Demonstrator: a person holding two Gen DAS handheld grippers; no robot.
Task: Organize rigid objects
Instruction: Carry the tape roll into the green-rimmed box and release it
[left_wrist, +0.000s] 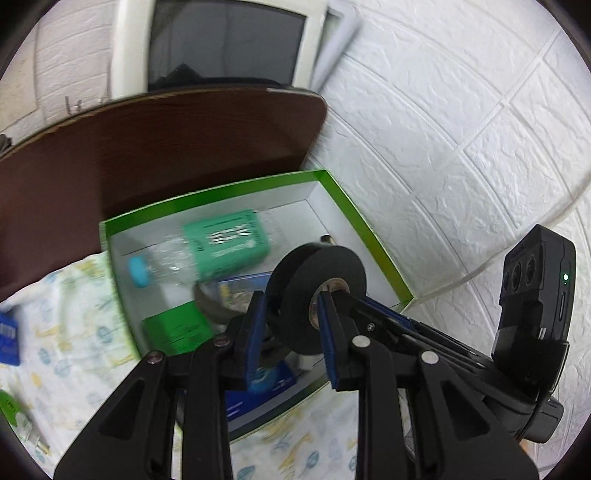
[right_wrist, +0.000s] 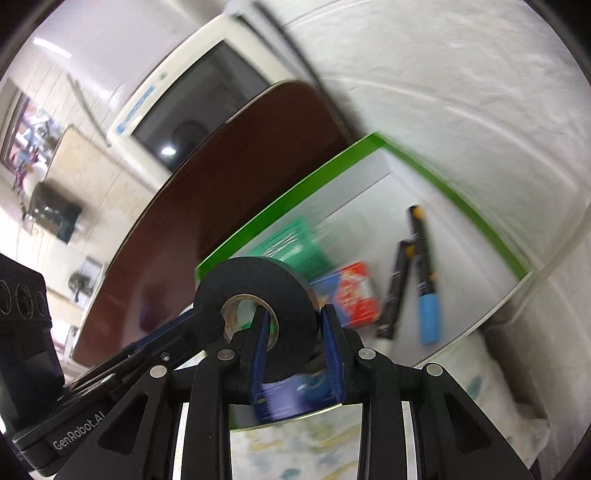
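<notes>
Both claws pinch one black tape roll. From my left wrist, the left claw (left_wrist: 291, 325) grips the tape roll (left_wrist: 317, 288) with one blue pad outside the wall and the other in the core; my right claw's fingers (left_wrist: 391, 325) reach in from the right and meet the same roll. The roll hangs above a green-rimmed box (left_wrist: 354, 210) on a patterned cloth (left_wrist: 66, 332). In the box lie a clear bottle (left_wrist: 166, 262) with a blue cap and green label, a green pack (left_wrist: 173, 328) and a blue pack (left_wrist: 258, 391). A brown board (left_wrist: 147, 147) stands behind the box.

From my right wrist, the right claw (right_wrist: 295, 339) clamps the roll's (right_wrist: 255, 291) wall, one pad in the core, the other outside. The left claw's fingers (right_wrist: 177, 339) come in from the left. Below, the box (right_wrist: 480, 221) holds a red-and-blue pack (right_wrist: 351, 295), a black pen (right_wrist: 393, 291) and a blue-capped marker (right_wrist: 424, 280), all blurred.
</notes>
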